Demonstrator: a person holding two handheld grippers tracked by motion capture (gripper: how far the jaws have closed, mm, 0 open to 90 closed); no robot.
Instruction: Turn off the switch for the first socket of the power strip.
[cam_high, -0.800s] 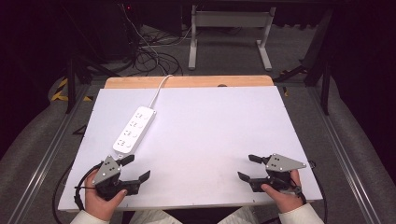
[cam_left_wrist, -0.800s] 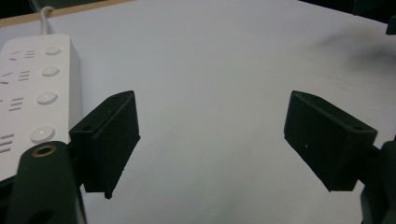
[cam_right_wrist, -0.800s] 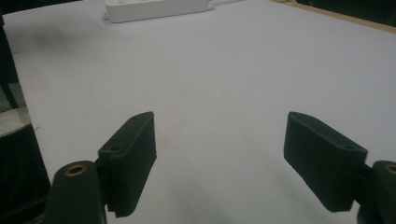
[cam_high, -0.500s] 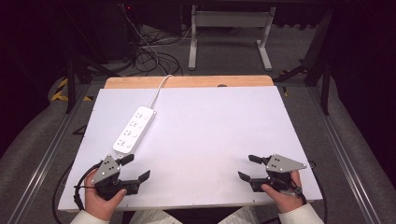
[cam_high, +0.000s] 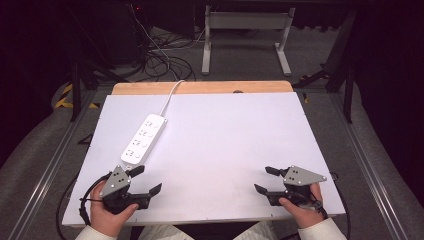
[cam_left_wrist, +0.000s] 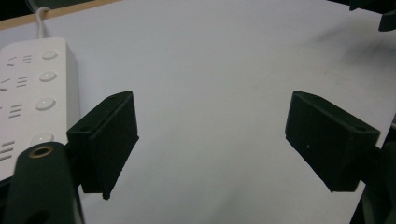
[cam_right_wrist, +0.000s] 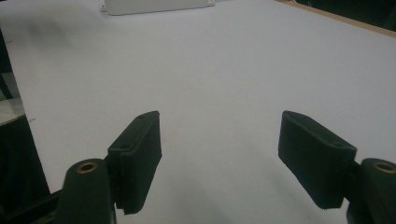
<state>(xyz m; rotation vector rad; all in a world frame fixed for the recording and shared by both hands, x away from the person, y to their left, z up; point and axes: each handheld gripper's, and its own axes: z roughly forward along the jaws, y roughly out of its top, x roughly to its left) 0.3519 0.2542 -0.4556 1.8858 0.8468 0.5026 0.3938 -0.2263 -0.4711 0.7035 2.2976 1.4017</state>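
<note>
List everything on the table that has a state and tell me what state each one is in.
Power strip: lying flat on the white table, sockets up, nothing plugged in, its cable running off the far edge.
Left claw: open, empty, just short of the strip's near end, not touching it.
Right claw: open, empty, over bare table near the front edge.

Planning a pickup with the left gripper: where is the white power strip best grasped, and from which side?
Probably across the power strip near end, from above: it lies flat, long and narrow, cord at the far end, and the open left gripper is just short of it.
</note>
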